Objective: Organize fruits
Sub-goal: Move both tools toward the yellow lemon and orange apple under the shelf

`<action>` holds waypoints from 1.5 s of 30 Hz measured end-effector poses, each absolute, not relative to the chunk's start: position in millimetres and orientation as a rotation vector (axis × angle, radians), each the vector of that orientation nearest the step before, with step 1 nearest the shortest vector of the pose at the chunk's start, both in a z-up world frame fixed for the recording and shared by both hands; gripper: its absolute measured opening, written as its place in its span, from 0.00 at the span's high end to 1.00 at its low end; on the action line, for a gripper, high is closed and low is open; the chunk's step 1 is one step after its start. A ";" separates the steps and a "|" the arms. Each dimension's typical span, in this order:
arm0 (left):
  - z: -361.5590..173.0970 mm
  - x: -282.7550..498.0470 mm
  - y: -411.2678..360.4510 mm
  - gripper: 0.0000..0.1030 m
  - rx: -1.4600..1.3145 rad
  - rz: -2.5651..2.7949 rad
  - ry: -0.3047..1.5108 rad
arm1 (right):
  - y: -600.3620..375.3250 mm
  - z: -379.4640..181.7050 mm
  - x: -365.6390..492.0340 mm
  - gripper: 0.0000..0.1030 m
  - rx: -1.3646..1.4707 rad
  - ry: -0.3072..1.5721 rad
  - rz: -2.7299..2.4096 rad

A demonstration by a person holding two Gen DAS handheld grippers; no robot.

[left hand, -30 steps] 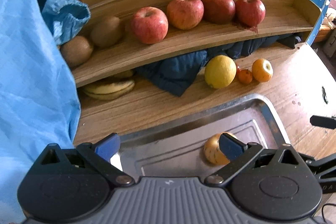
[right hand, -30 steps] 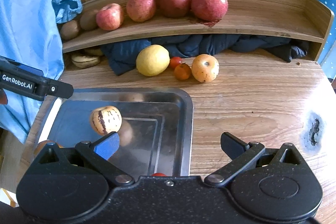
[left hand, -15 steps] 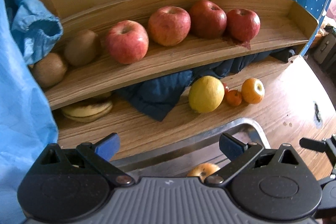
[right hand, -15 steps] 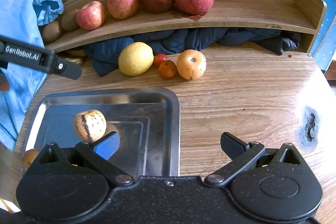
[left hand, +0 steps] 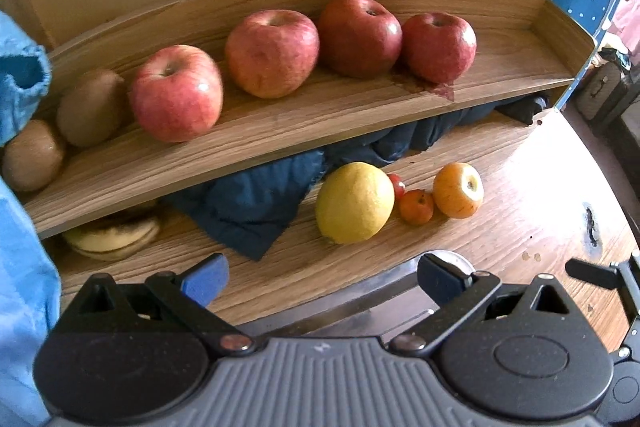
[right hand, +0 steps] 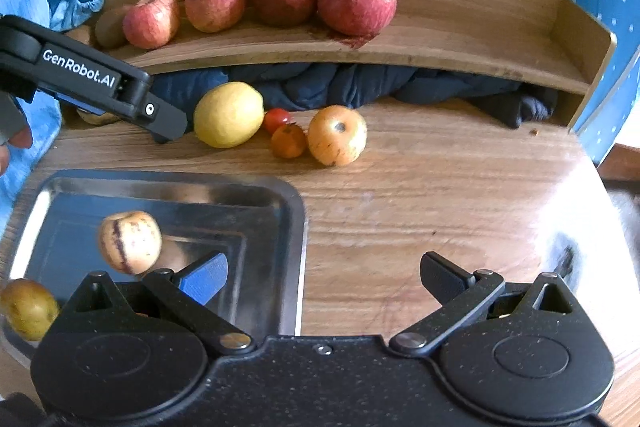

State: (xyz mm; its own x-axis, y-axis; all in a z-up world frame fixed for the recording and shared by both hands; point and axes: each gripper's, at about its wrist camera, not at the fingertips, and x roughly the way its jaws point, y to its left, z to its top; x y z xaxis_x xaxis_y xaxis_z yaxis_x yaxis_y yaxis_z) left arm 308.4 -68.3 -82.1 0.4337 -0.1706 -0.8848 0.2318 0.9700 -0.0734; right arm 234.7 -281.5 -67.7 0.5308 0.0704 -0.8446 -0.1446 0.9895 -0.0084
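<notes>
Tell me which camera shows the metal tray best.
The right wrist view: most of the metal tray shows, rim and floor, holding a striped fruit. The left wrist view shows only a sliver of its rim behind the open jaws.

The tabletop [right hand: 440, 195] carries a metal tray [right hand: 296, 227] at 8 o'clock, and a lemon [right hand: 228, 115], tomatoes [right hand: 288, 141] and dark cloth [right hand: 340, 83] at 12 o'clock.

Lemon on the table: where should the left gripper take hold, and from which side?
Grip the lemon across its rounded middle, coming from the front with the open left gripper. Its long axis lies tilted, nub at the lower left. The small tomatoes crowd its right side, the dark cloth its left.
</notes>
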 end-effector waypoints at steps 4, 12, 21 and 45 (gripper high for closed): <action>-87.9 314.5 -72.7 0.01 0.061 -0.263 1.103 | -285.7 -67.4 241.3 0.01 -0.137 0.992 0.121; -97.9 326.6 -76.1 0.01 0.049 -0.268 1.112 | -294.0 -69.3 260.0 0.01 -0.179 0.992 0.102; -107.7 339.4 -80.9 0.01 0.037 -0.276 1.122 | -286.7 -75.4 284.2 0.01 -0.273 0.982 0.130; -121.2 357.9 -89.6 0.08 0.018 -0.356 1.120 | -270.1 -90.5 325.7 0.16 -0.372 0.959 0.240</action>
State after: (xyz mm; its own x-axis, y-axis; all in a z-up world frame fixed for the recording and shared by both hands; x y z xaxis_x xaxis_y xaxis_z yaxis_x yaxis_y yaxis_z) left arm 357.9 -89.6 -121.2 0.3854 -0.2708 -0.8821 0.2885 0.9434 -0.1636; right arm 325.7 -270.1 -90.5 0.5548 0.0353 -0.8312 -0.3600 0.9109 -0.2016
